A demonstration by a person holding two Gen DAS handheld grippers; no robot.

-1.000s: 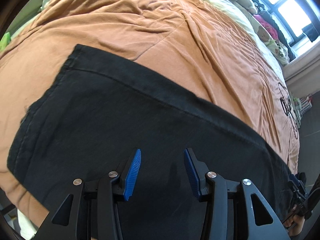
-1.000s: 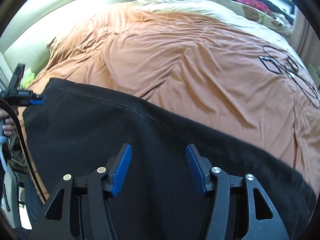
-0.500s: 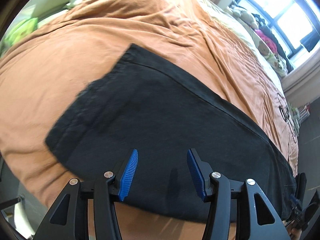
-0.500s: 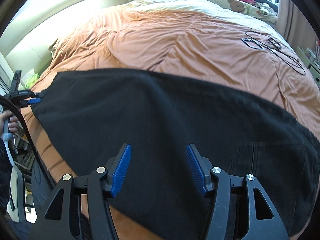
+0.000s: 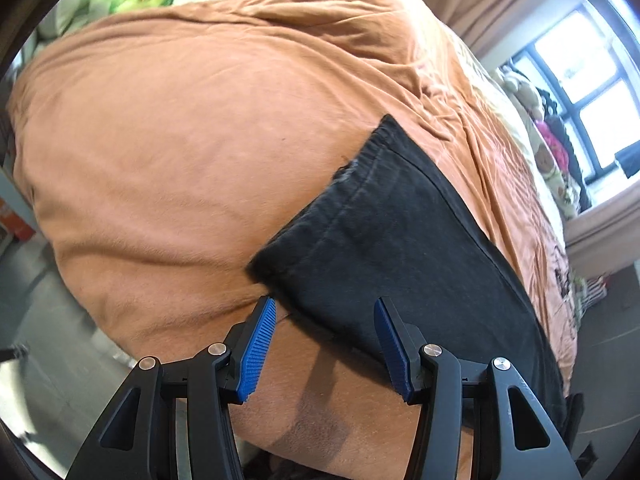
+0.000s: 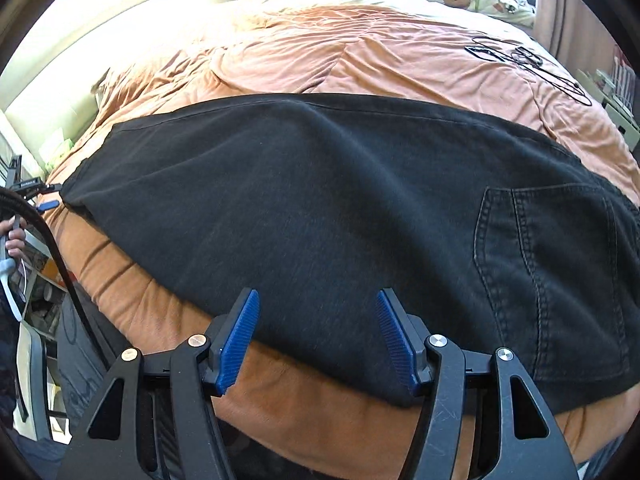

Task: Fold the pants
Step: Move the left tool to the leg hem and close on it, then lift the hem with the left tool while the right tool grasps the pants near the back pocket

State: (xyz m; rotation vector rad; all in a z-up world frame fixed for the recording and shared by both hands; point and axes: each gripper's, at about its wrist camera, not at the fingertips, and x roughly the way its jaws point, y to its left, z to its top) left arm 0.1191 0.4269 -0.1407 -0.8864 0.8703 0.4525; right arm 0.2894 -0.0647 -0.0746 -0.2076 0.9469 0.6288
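- Black pants [image 6: 320,208] lie flat along the near edge of the bed's orange duvet [image 5: 180,152].
- Left gripper [image 5: 322,344]: fingers spread, just been opening, nothing between; hem corner at 12 o'clock.
- Right gripper [image 6: 318,338]: fingers spread, empty, over the pants' near edge.

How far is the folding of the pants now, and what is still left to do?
Done: the pants lie flat across the bed, apparently folded leg over leg, back pocket up. In hand: nothing; the left gripper near the hem and the right gripper at the near edge are both open. Left: the crosswise folds, hem toward waist.
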